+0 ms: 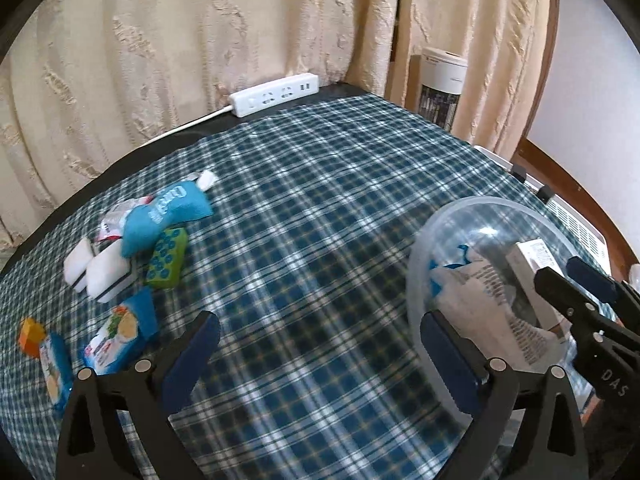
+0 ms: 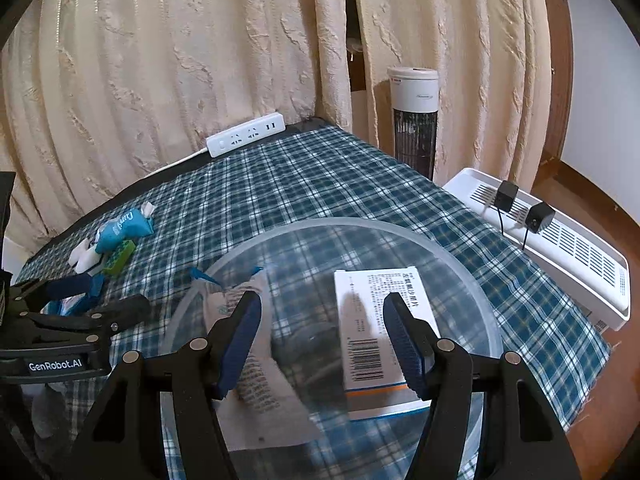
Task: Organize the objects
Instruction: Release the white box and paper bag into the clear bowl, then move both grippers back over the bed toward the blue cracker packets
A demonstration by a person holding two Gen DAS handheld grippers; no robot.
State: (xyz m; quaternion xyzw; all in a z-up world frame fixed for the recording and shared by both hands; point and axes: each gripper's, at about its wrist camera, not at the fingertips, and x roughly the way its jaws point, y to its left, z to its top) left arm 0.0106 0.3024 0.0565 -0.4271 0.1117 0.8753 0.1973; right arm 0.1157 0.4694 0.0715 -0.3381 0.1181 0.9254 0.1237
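A clear plastic bowl (image 2: 460,256) stands on the plaid tablecloth and holds a white medicine box (image 2: 368,312) and a white printed packet (image 2: 256,376). My right gripper (image 2: 320,340) hangs open and empty just over the bowl. The bowl also shows at the right of the left wrist view (image 1: 432,236). My left gripper (image 1: 320,356) is open and empty above bare cloth, left of the bowl. A pile lies at the far left: a blue pouch (image 1: 168,216), two white blocks (image 1: 96,268), a green sponge (image 1: 166,258), a snack packet (image 1: 116,340) and an orange-topped packet (image 1: 44,348).
A white power strip (image 1: 276,94) lies at the table's far edge against the beige curtain. A tower fan (image 2: 414,120) stands behind the table. A white heater (image 2: 560,240) with two black adapters runs along the right side. The left gripper shows in the right wrist view (image 2: 100,292).
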